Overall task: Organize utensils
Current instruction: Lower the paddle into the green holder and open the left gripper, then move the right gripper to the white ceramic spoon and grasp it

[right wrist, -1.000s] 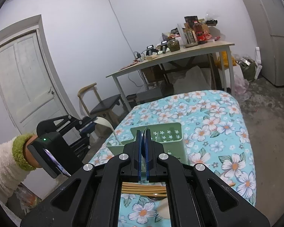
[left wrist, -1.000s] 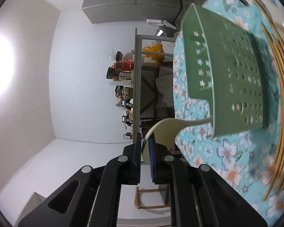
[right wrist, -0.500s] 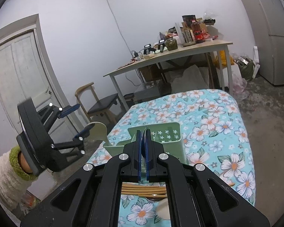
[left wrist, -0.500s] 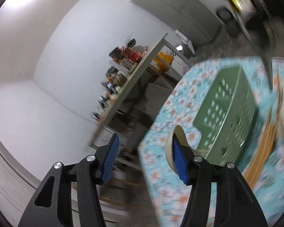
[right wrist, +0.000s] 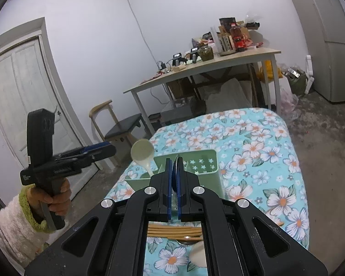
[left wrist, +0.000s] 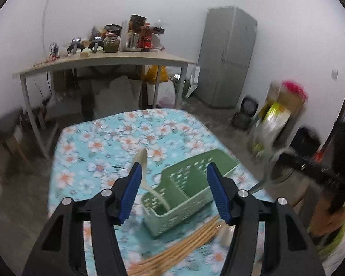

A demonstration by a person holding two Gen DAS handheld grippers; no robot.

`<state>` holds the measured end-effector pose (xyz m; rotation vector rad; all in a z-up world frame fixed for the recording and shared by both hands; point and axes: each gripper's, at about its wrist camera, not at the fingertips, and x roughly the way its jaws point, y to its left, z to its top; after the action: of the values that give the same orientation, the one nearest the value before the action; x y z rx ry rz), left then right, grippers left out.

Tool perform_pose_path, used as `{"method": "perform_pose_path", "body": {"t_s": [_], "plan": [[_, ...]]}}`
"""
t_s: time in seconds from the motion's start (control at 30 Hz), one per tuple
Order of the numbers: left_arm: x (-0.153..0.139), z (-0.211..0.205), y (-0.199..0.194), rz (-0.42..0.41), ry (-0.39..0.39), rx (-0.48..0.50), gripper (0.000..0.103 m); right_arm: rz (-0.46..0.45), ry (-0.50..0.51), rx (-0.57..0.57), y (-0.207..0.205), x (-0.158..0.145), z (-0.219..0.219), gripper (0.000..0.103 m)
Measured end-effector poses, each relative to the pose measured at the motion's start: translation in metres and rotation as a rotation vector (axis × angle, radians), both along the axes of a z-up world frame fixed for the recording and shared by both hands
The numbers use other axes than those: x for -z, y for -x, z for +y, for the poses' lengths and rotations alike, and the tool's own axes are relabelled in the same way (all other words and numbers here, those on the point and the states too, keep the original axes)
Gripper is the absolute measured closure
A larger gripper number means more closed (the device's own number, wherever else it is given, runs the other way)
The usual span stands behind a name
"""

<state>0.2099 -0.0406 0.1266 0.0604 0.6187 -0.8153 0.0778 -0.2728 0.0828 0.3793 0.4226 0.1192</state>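
Note:
A green slotted utensil basket [left wrist: 191, 191] stands on the flowered tablecloth [left wrist: 99, 147]. A cream plastic spoon [left wrist: 142, 161] leans in its left compartment, bowl up. My left gripper [left wrist: 174, 193] hovers above and behind the basket, its jaws opening with nothing between the pads. In the right wrist view the basket [right wrist: 200, 163] and the cream spoon [right wrist: 142, 151] lie ahead, with the left gripper [right wrist: 108, 150] off to the left. My right gripper [right wrist: 174, 172] is shut on a thin metal spoon [right wrist: 176, 161] seen edge-on. Wooden chopsticks [left wrist: 184, 246] lie in front of the basket.
Under the right gripper lie chopsticks [right wrist: 172, 231], a metal spoon [right wrist: 186, 241] and another cream spoon [right wrist: 199, 255]. Beyond the table stand a cluttered wooden desk [left wrist: 103, 59], a grey fridge [left wrist: 227, 57] and a chair [right wrist: 117, 126]. A hand in a fleecy sleeve [right wrist: 55, 197] holds the left gripper.
The left gripper let go of the cream spoon, which now leans in the basket. It opened, rolled upright and rose away from the basket. The right gripper stayed still.

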Motion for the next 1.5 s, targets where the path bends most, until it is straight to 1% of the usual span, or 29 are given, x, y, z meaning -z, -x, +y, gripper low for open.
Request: {"method": "perform_pose_path", "body": {"t_s": [0.1, 0.2, 0.4, 0.5, 0.57, 0.67, 0.73, 0.87, 0.93, 1.07, 1.13, 1.17, 1.2, 1.23, 1.33, 1.4, 1.5], "plan": [[-0.003, 0.012, 0.004, 0.015, 0.077, -0.037, 0.042, -0.034, 0.003, -0.001, 0.0, -0.01, -0.003, 0.101], [0.0, 0.03, 0.012, 0.023, 0.113, -0.071, 0.04, -0.074, -0.004, -0.014, -0.001, -0.025, -0.007, 0.101], [0.016, 0.061, 0.032, 0.032, 0.124, -0.149, 0.04, -0.168, -0.028, -0.047, -0.005, -0.06, -0.014, 0.101], [0.025, 0.073, 0.038, 0.048, 0.134, -0.182, 0.04, -0.209, -0.051, -0.073, -0.014, -0.072, -0.016, 0.101], [0.03, 0.081, 0.043, 0.056, 0.148, -0.204, 0.04, -0.218, -0.066, -0.082, -0.022, -0.076, -0.018, 0.101], [0.039, 0.086, 0.05, 0.059, 0.142, -0.238, 0.04, -0.217, -0.119, -0.107, -0.039, -0.077, -0.024, 0.101], [0.046, 0.088, 0.053, 0.066, 0.125, -0.259, 0.04, -0.203, -0.133, -0.114, -0.048, -0.073, -0.026, 0.101], [0.058, 0.09, 0.058, 0.066, 0.09, -0.288, 0.04, -0.146, -0.145, -0.115, -0.065, -0.059, -0.023, 0.101], [0.063, 0.09, 0.061, 0.057, 0.064, -0.301, 0.04, -0.125, -0.141, -0.107, -0.069, -0.051, -0.022, 0.101], [0.073, 0.09, 0.063, 0.059, 0.041, -0.309, 0.04, -0.076, -0.147, -0.094, -0.075, -0.034, -0.02, 0.101], [0.078, 0.089, 0.066, 0.06, 0.032, -0.307, 0.04, -0.03, -0.149, -0.084, -0.081, -0.019, -0.019, 0.096], [0.079, 0.088, 0.066, 0.062, 0.029, -0.306, 0.04, -0.012, -0.148, -0.081, -0.083, -0.015, -0.02, 0.096], [0.081, 0.087, 0.067, 0.063, 0.026, -0.304, 0.04, 0.007, -0.147, -0.073, -0.085, -0.009, -0.02, 0.092], [0.083, 0.085, 0.068, 0.063, 0.02, -0.302, 0.04, 0.02, -0.148, -0.068, -0.086, -0.006, -0.021, 0.083], [0.087, 0.08, 0.07, 0.06, 0.005, -0.291, 0.04, 0.032, -0.149, -0.054, -0.085, -0.002, -0.024, 0.069], [0.089, 0.077, 0.072, 0.061, -0.001, -0.286, 0.04, 0.029, -0.139, -0.037, -0.08, -0.002, -0.026, 0.064], [0.093, 0.072, 0.074, 0.058, -0.014, -0.276, 0.04, 0.027, -0.139, -0.022, -0.073, -0.002, -0.03, 0.06]]}}
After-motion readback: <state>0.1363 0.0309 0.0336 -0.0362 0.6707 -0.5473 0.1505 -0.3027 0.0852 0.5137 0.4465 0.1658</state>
